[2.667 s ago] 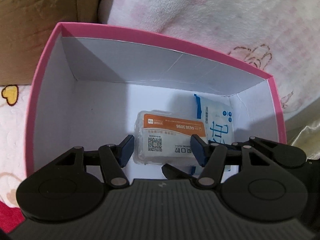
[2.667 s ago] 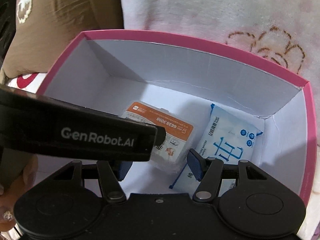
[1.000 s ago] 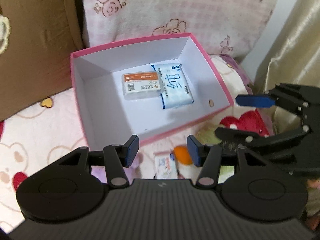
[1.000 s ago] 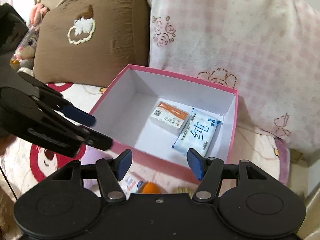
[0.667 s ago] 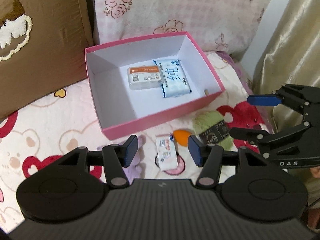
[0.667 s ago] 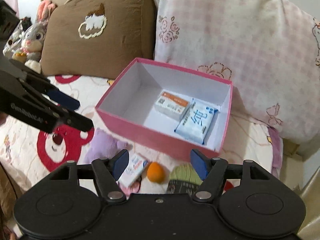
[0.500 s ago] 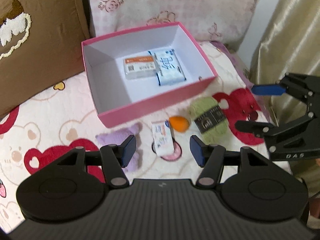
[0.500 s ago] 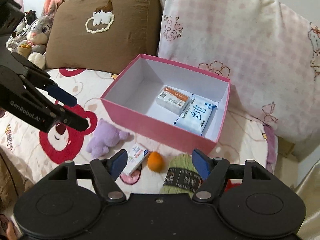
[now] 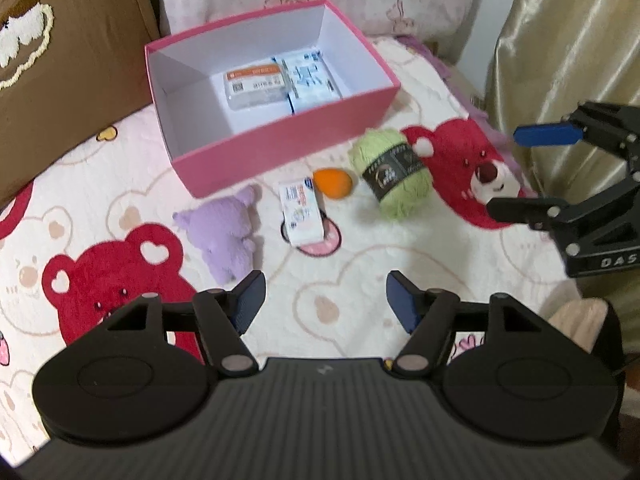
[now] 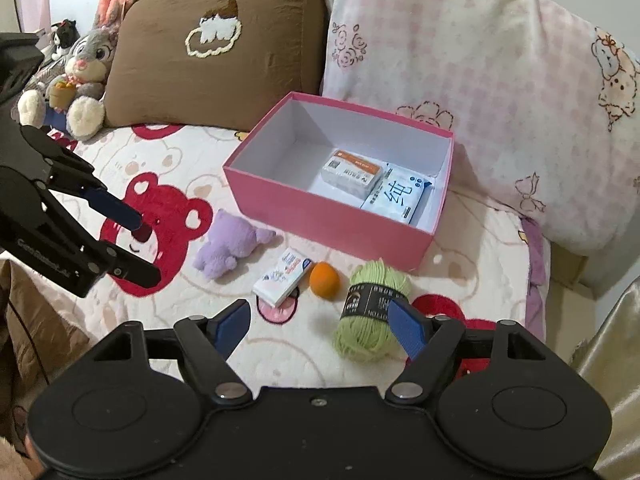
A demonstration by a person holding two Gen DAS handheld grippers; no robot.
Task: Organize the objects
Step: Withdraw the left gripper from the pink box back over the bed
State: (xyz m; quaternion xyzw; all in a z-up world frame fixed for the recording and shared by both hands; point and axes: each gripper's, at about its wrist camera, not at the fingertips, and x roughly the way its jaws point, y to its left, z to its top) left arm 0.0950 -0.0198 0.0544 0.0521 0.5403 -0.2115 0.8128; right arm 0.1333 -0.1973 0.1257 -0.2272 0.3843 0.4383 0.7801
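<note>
A pink box (image 9: 280,144) (image 10: 320,216) stands on the bed and holds an orange-labelled white pack (image 9: 254,84) (image 10: 352,172) and a blue wipes pack (image 9: 312,80) (image 10: 396,196). In front of it lie a purple plush (image 9: 224,236) (image 10: 232,246), a small white carton (image 9: 302,212) (image 10: 282,278), an orange ball (image 9: 334,183) (image 10: 325,280) and a green yarn ball (image 9: 394,178) (image 10: 370,320). My left gripper (image 9: 322,304) (image 10: 136,248) is open and empty, above the bedspread. My right gripper (image 10: 320,330) (image 9: 516,172) is open and empty, near the yarn.
A brown cushion (image 10: 216,52) and a pink patterned pillow (image 10: 480,80) stand behind the box. A grey bunny plush (image 10: 86,76) sits at the far left. A gold curtain (image 9: 560,40) hangs at the right of the bed.
Both grippers have pulled back and up out of the box, open and empty. The loose things in front of the box have come into view.
</note>
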